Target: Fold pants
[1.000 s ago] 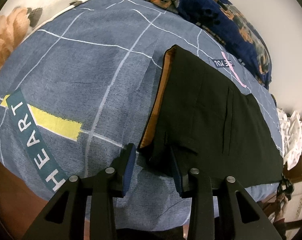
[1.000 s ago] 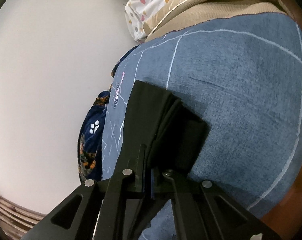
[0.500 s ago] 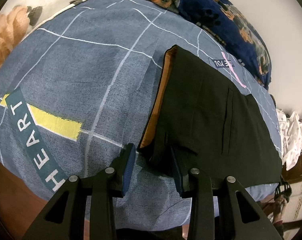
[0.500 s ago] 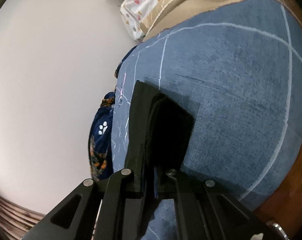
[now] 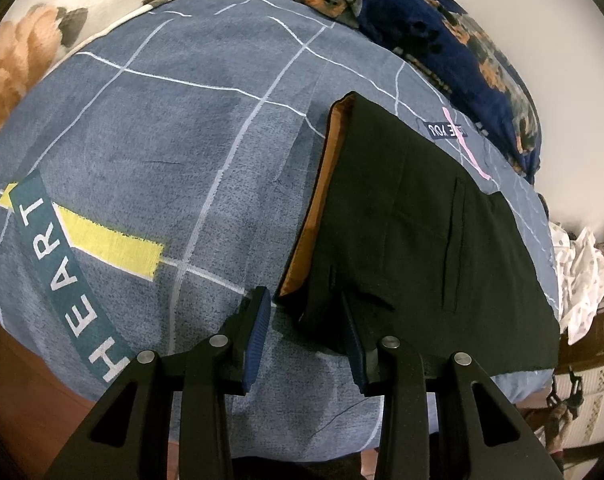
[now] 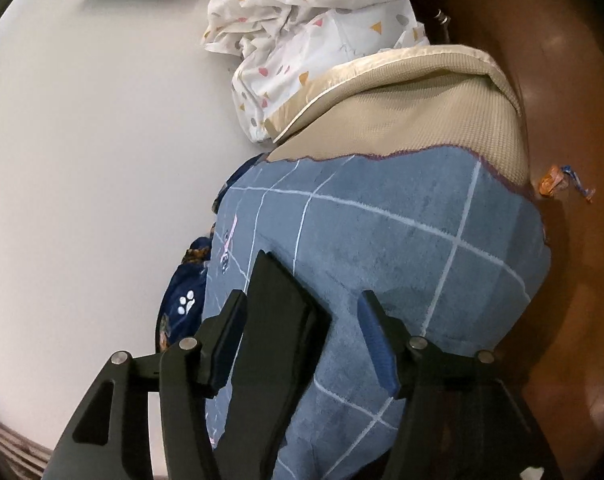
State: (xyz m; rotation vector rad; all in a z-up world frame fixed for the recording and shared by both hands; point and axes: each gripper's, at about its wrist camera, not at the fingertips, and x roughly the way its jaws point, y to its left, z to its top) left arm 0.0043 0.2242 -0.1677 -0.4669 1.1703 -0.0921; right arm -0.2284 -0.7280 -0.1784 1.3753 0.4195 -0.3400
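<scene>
Item: black pants [image 5: 414, 232] folded flat on blue bedsheet [image 5: 190, 128]; your left gripper [image 5: 306, 336] and right gripper [image 6: 302, 340] both gape wide, holding nothing; fold apparently laid, your next move likely a re-grip for 1 further fold.

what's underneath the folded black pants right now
The folded black pants lie flat on the blue grid-patterned bedspread. An orange lining peeks out along one edge; anything else beneath is covered.
</scene>
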